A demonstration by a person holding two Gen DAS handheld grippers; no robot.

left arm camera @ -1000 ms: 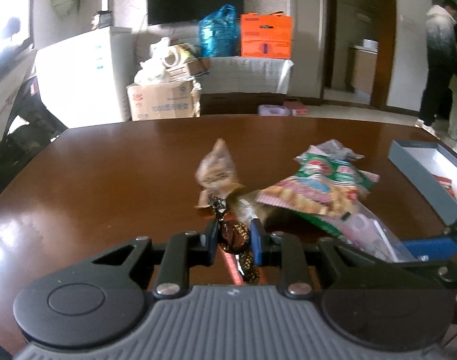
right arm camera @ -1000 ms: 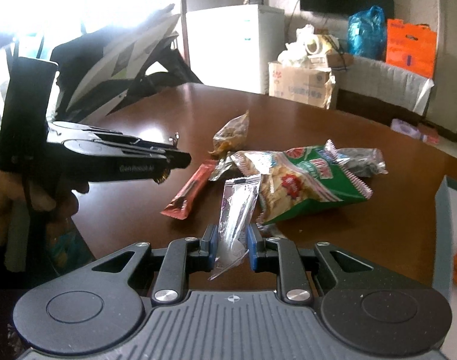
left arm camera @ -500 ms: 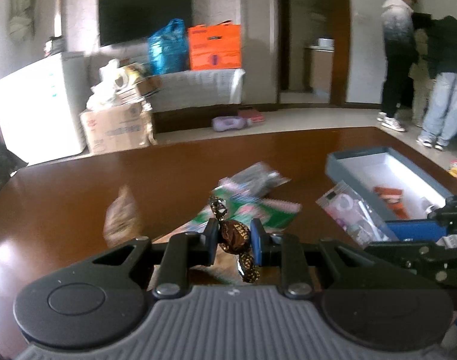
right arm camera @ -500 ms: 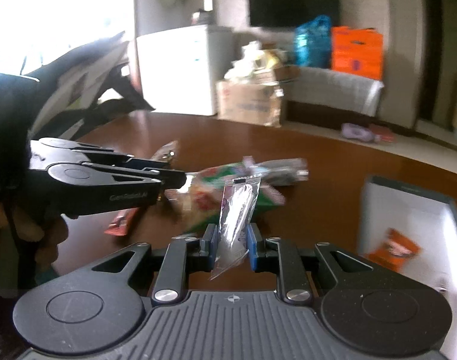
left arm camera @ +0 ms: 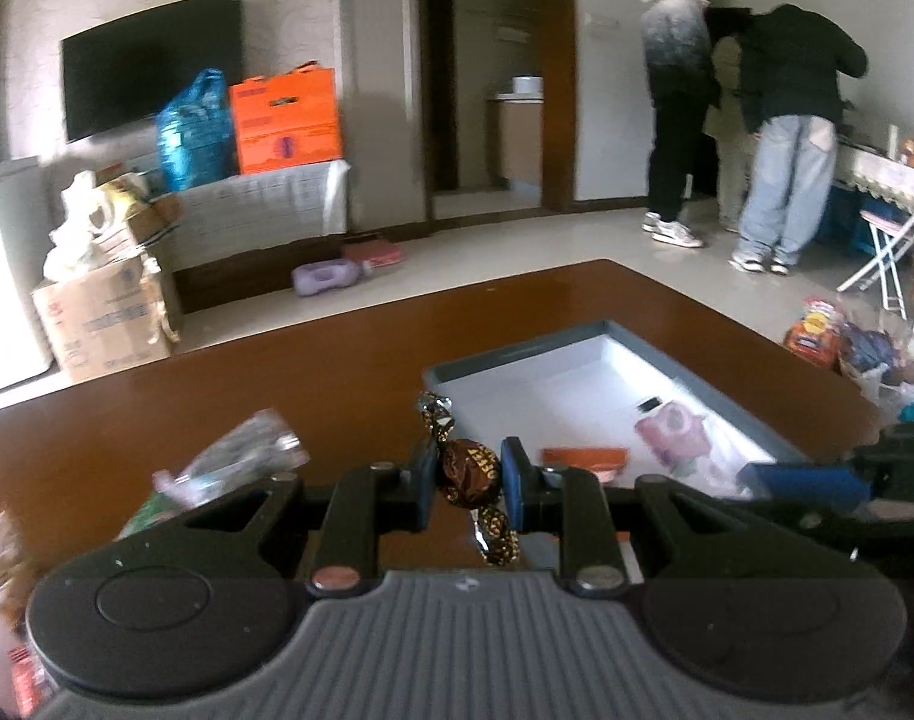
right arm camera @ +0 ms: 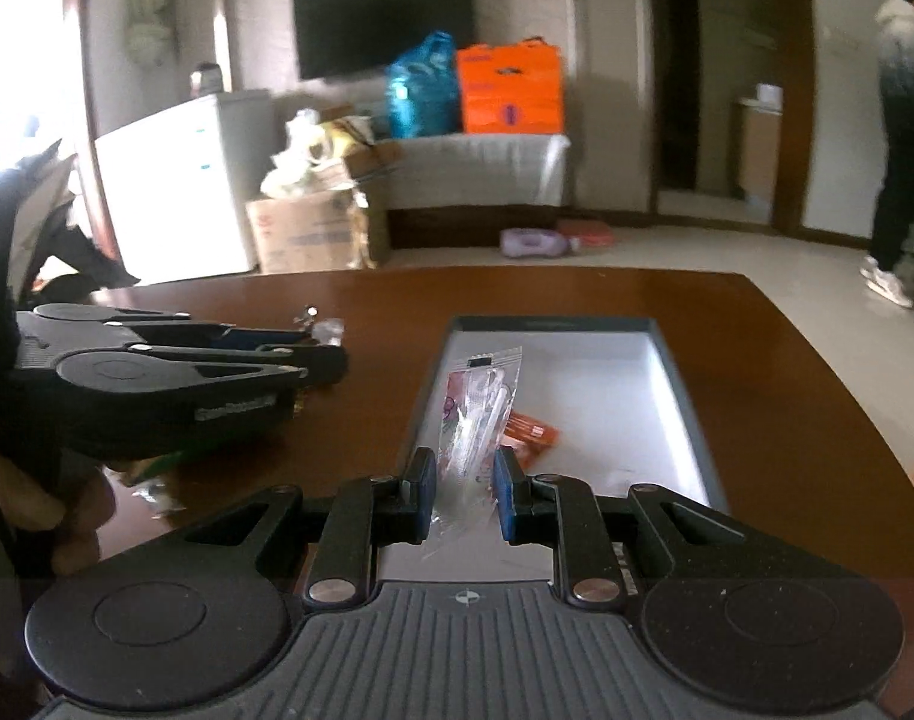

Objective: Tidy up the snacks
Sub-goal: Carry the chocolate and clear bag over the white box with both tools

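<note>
Left claw (left arm camera: 470, 483) grips wrapped candy (left arm camera: 469, 474); right claw (right arm camera: 464, 495) grips clear packet (right arm camera: 478, 414)

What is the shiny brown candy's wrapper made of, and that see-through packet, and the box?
The candy wrapper looks like glossy foil: twisted, crinkled, glinting ends. The clear packet seems thin plastic film: the tray shows through it. The grey box could be matte cardboard or plastic; its flat walls do not settle which.
</note>
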